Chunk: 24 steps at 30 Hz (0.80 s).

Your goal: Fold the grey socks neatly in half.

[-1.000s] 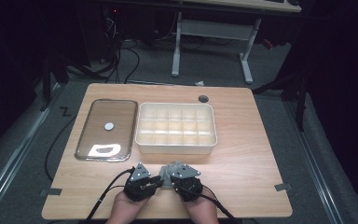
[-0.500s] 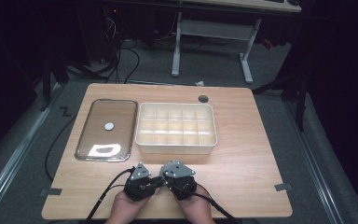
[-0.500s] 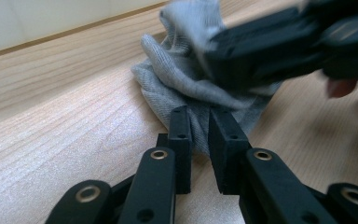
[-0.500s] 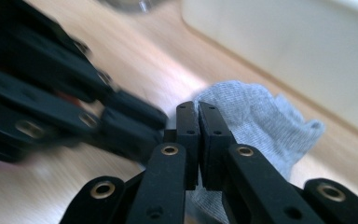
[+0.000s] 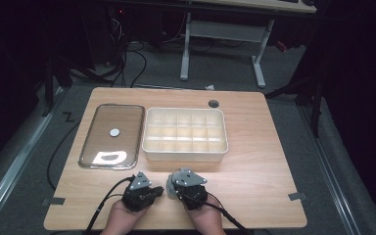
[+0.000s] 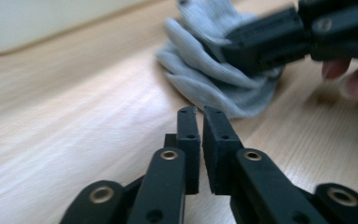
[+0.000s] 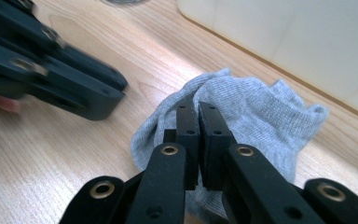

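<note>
A grey sock lies crumpled on the wooden table near the front edge. My right gripper is shut on a fold of it, and the left gripper view shows the cloth bunched at that gripper's jaws. My left gripper sits just short of the sock. Its jaws have just been closing and now stand nearly together with nothing between them. From above, the left gripper and the right gripper point at each other, tips almost touching.
A white box with several compartments stands just beyond the grippers. A clear lid with a small knob lies to its left. A round cable hole sits at the table's far edge. Bare wood stretches to the right.
</note>
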### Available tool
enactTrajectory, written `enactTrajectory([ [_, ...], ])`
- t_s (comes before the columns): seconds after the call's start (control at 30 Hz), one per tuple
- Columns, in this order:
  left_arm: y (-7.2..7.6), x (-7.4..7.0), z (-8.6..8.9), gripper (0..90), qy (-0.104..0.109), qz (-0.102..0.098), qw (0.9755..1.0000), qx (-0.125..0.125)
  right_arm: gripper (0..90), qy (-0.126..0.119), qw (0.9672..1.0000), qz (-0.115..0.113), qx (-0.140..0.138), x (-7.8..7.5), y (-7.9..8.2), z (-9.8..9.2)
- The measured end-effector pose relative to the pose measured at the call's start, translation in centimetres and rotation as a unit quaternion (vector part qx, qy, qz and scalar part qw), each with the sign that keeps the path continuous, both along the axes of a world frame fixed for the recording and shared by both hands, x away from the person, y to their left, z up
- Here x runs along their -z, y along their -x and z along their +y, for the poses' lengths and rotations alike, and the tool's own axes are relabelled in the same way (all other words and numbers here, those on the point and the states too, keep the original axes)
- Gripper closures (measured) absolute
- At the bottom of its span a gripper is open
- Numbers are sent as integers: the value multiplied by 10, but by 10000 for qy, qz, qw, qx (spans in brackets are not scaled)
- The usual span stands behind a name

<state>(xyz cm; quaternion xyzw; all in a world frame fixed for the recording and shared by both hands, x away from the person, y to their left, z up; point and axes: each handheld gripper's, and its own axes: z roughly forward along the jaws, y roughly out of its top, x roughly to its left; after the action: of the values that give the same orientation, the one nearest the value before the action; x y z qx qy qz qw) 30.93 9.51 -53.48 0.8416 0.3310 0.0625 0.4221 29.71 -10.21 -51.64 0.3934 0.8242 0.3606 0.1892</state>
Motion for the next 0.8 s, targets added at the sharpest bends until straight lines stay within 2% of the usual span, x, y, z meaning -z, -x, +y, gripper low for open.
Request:
enactTrajectory([
  [0.03, 2, 0, -6, 891, -110, -172, 9998, 21, 887, 4, 10000, -1, -5, 1, 0, 0],
  [0.13, 1, 0, -9, 900, -98, -170, 9998, 23, 887, -17, 10000, 51, -75, 3, -1, 3],
  [0.3, 1, 0, -9, 900, -99, -169, 9998, 67, 888, -96, 9997, 0, -242, -4, 5, 9],
  [0.5, 1, 0, -8, 900, -51, -105, 9999, 122, 888, -100, 9996, 109, -232, 6, 7, 8],
  [0.57, 0, 0, -6, 900, -22, -70, 9999, 75, 888, -249, 9994, 111, -227, 10, 6, 5],
  [0.63, -1, 0, -3, 888, 22, -45, 10000, 14, 888, -260, 9993, 98, -241, 11, 6, 5],
  [0.7, -3, -6, 4, 900, 194, -333, 9992, -118, 887, -247, 9994, 77, -241, 11, 7, 6],
  [0.8, -5, -17, 6, 900, 410, -585, 9973, -195, 887, -260, 9994, 77, -229, 12, 8, 7],
])
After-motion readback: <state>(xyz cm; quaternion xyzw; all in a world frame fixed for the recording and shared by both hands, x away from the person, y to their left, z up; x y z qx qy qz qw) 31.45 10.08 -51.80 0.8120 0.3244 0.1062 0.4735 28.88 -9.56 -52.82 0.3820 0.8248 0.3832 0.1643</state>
